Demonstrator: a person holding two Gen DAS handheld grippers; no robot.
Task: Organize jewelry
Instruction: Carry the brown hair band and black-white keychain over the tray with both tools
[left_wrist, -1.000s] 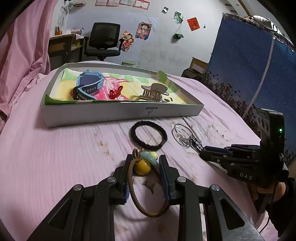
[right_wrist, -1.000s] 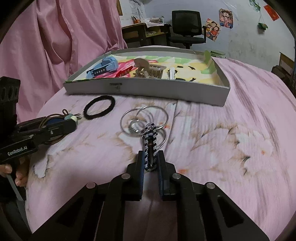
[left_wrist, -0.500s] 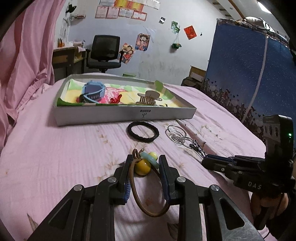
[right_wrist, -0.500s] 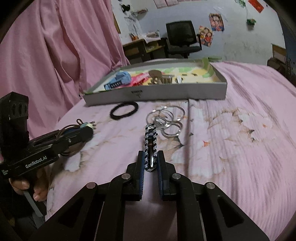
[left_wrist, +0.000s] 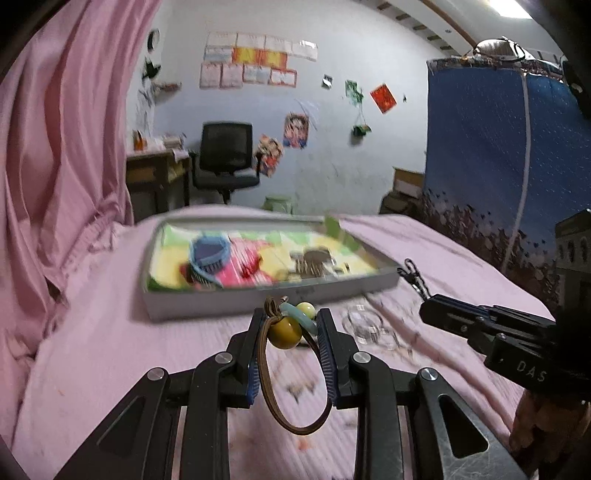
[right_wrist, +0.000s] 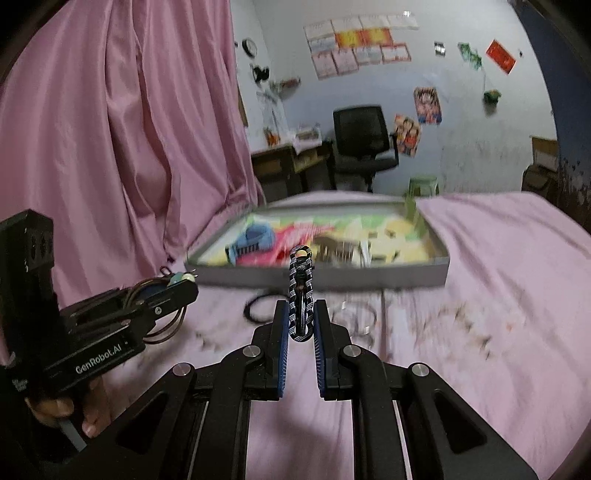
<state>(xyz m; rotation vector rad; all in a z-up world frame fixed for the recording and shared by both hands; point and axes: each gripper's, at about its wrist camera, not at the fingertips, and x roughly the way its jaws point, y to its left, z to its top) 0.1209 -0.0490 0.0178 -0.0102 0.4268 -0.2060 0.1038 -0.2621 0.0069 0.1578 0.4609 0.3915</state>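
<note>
My left gripper (left_wrist: 291, 318) is shut on a brown cord bracelet (left_wrist: 295, 413) with a yellow bead (left_wrist: 283, 333) and pale beads, held above the pink bedspread. In the right wrist view the left gripper (right_wrist: 186, 287) sits at the left, the bracelet's loop hanging under it. My right gripper (right_wrist: 301, 308) is shut on a black-and-white braided key chain (right_wrist: 301, 284) that stands up from the jaws. Its blurred metal rings (right_wrist: 356, 317) show low by the bedspread. Ahead lies the shallow grey tray (left_wrist: 229, 304), also in the right wrist view (right_wrist: 369, 278).
The tray holds a blue watch (left_wrist: 208, 254), a red piece and a brown hair claw (left_wrist: 314, 260). A black hair tie (right_wrist: 256, 310) lies on the bedspread before the tray. Pink curtain (left_wrist: 55, 166) hangs at the left, a blue screen (left_wrist: 498, 147) at the right.
Both grippers have risen off the bedspread with their items and tilted up toward the tray. The key chain now stands upright in the right gripper, and the views are blurred by motion.
</note>
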